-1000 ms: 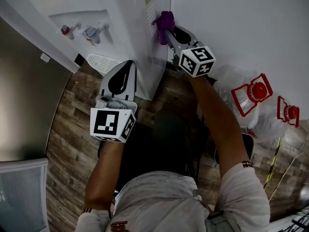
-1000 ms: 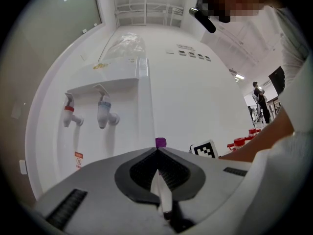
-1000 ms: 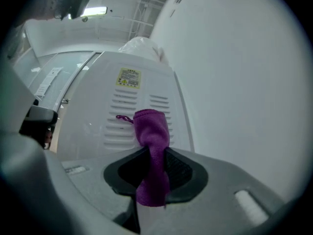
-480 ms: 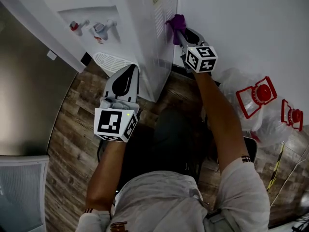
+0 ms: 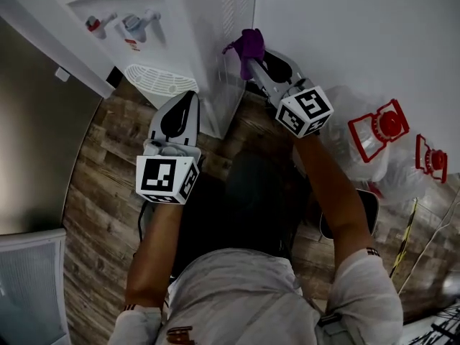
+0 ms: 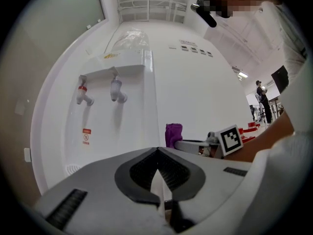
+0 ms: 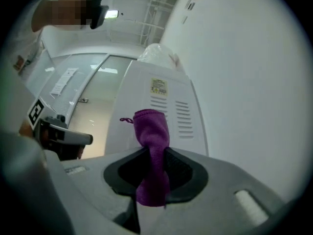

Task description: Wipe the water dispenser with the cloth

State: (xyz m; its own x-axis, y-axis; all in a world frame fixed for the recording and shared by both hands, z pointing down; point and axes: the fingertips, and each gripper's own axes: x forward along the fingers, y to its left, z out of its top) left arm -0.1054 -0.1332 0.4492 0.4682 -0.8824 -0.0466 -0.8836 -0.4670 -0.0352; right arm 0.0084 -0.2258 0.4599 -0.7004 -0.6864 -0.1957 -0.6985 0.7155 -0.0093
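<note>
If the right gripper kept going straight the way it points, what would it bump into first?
Probably the white water dispenser's vented side panel; the purple cloth clamped in the right gripper would touch first. The remaining gap is unclear.

the cloth (image 7: 152,131) is plain purple against the white water dispenser (image 5: 194,20), which carries a red-collared tap (image 6: 81,93), a pale grey tap (image 6: 117,88), a small red label (image 6: 86,137) and a yellowish sticker (image 7: 158,86). the left gripper (image 6: 157,151) and right gripper (image 7: 155,152) are light grey with black ribbed linings on the fingers (image 6: 122,173), and each marker cube (image 5: 167,180) is white with black square patterns. the floor (image 5: 100,192) is brown wood-grain planks, the wall (image 5: 359,34) is white, and the clear bottles (image 5: 379,124) have bright red caps and handles.
</note>
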